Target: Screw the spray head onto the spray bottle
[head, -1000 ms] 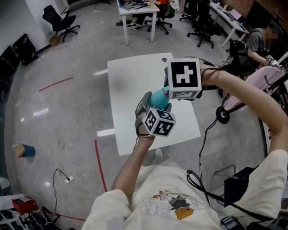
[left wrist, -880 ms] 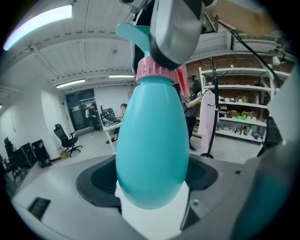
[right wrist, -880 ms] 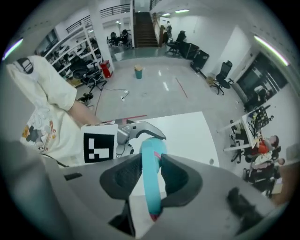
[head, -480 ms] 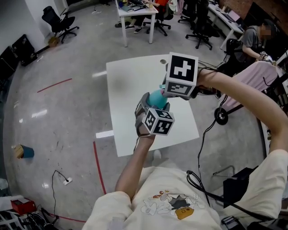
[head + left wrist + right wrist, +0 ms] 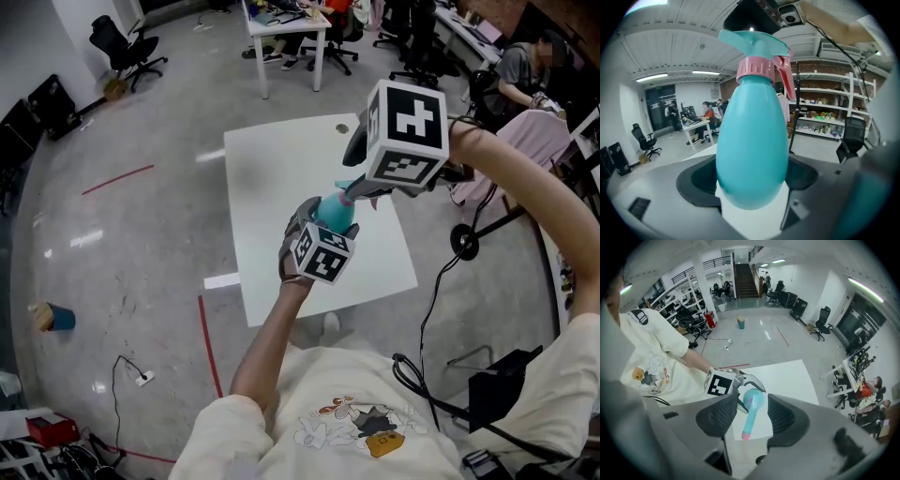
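From the head view, the white table (image 5: 272,169) has bare floor along its left and near edges. Red tape lines (image 5: 208,347) lie by its near left corner, a wheeled frame (image 5: 464,239) crowds its right edge, and office chairs (image 5: 127,42) stand far off. Above the table, the left gripper (image 5: 314,230) holds up the teal spray bottle (image 5: 335,214), and the right gripper (image 5: 361,190) hangs just over it. The left gripper view shows the jaws clamped on the bottle's lower body, with the spray head (image 5: 752,42) seated on top by a pink collar (image 5: 757,70). In the right gripper view, the jaws have just been opening and stand apart. The spray head shows below in the gap, and the pads are clear of it.
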{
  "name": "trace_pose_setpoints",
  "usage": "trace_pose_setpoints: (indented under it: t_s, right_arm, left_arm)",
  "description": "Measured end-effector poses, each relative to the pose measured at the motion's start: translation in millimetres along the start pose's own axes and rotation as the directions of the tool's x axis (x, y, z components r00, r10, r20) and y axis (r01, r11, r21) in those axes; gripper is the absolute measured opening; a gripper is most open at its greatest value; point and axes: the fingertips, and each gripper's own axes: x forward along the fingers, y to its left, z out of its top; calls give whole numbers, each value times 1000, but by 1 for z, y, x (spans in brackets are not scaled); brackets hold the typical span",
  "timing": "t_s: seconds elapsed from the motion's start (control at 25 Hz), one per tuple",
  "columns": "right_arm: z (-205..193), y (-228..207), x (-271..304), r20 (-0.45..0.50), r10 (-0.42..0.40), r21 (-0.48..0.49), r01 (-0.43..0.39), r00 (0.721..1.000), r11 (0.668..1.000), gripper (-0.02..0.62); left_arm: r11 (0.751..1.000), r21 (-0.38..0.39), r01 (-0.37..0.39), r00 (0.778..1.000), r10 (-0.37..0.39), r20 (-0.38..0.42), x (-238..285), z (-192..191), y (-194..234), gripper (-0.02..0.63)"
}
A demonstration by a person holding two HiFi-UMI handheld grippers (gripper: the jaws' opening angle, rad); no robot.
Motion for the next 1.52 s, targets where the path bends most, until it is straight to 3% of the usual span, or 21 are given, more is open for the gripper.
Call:
trace_pose_setpoints:
  t_s: [0.16,0.28,0.48,0.64,0.72,0.8,0.92,1.04,1.2,1.36,1.52]
  right_arm:
    - [-4,-3,-20,19,-22,-93,24,1000,995,190]
    - [-9,-1,-29,61,-31,-283,47,998,958,190]
    - [-19,17,-34,74,-48,-553,81,996,829,190]
    - [-16,32,-24,76,-70,-663,103,995,741,190]
    - [-17,44,-19,51,-60,-705,78,997,705,190]
    - [-12,55,-15,38,-59,-745,68,998,664,190]
    - [-9,72,-10,17,-52,-801,45,998,597,190]
    - [-17,88,-3,-46,-26,-844,-25,999,536,190]
    - [-20,108,3,-89,14,-870,-84,996,486,190]
    - [-20,119,10,-104,42,-882,-111,994,458,189]
    - [-22,127,17,-134,71,-879,-152,988,452,164]
  left_arm:
    - [988,57,143,990,-142,-17,0,-5,-3,408]
    - [935,94,342,940,-341,-33,-11,-9,-16,408]
    - [756,199,624,779,-622,-81,-46,-16,-42,408]
    - [560,277,781,609,-780,-142,-75,-23,-66,408]
    - [481,296,825,540,-826,-162,-87,-22,-74,408]
    - [423,308,852,490,-852,-185,-97,-23,-79,408]
    - [349,326,879,434,-868,-241,-105,-26,-89,408]
    - [291,331,897,391,-872,-294,-109,-28,-97,408]
    - [240,338,910,357,-868,-345,-118,-29,-103,408]
    - [211,349,913,340,-867,-365,-123,-25,-109,408]
    - [200,359,912,335,-867,-369,-126,-21,-111,408]
